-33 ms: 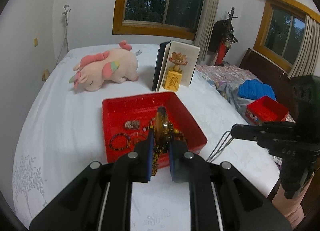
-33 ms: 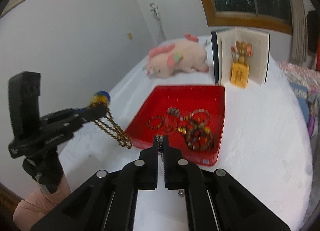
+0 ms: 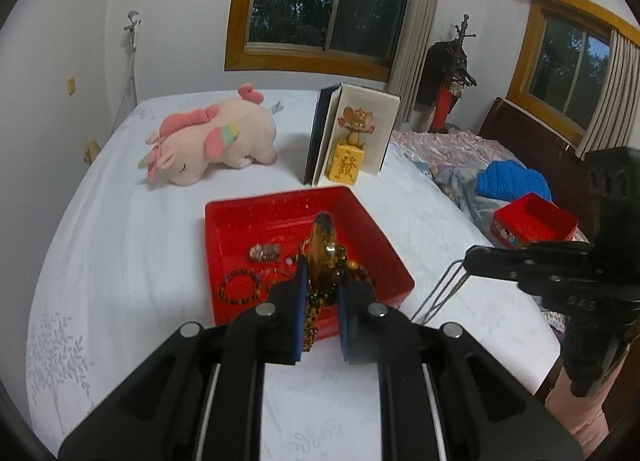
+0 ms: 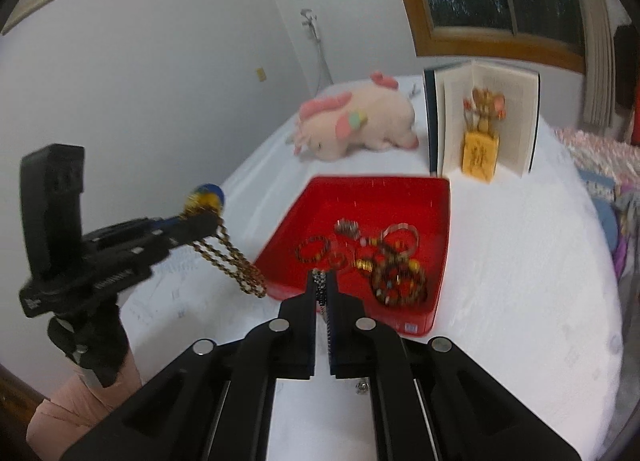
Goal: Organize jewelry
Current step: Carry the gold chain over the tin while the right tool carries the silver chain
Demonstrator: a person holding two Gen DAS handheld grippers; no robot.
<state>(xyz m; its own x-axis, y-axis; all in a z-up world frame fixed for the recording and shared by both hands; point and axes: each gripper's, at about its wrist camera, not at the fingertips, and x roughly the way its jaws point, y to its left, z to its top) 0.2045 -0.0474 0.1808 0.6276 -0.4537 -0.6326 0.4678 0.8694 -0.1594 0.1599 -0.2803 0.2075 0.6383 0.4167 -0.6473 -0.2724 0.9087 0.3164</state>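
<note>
A red tray [image 3: 280,209] [image 4: 360,187] on the white bed holds several bracelets [image 4: 396,277], among them a dark beaded one [image 3: 240,285] and a small silver piece [image 3: 266,252]. My left gripper [image 3: 324,285] [image 4: 204,217] is shut on a gold bead chain [image 4: 236,261] with an amber pendant [image 3: 325,239]; the chain dangles just left of the tray's near corner. My right gripper [image 4: 321,285] [image 3: 470,259] is shut on a thin silver chain [image 3: 436,293], which hangs over the bed to the right of the tray.
A pink plush toy [image 3: 208,141] lies behind the tray. An open book [image 3: 352,133] with a mouse figurine [image 3: 352,141] stands beside it. A small red box [image 3: 532,221] and blue cloth [image 3: 508,181] lie at the right. The bed edge is close below.
</note>
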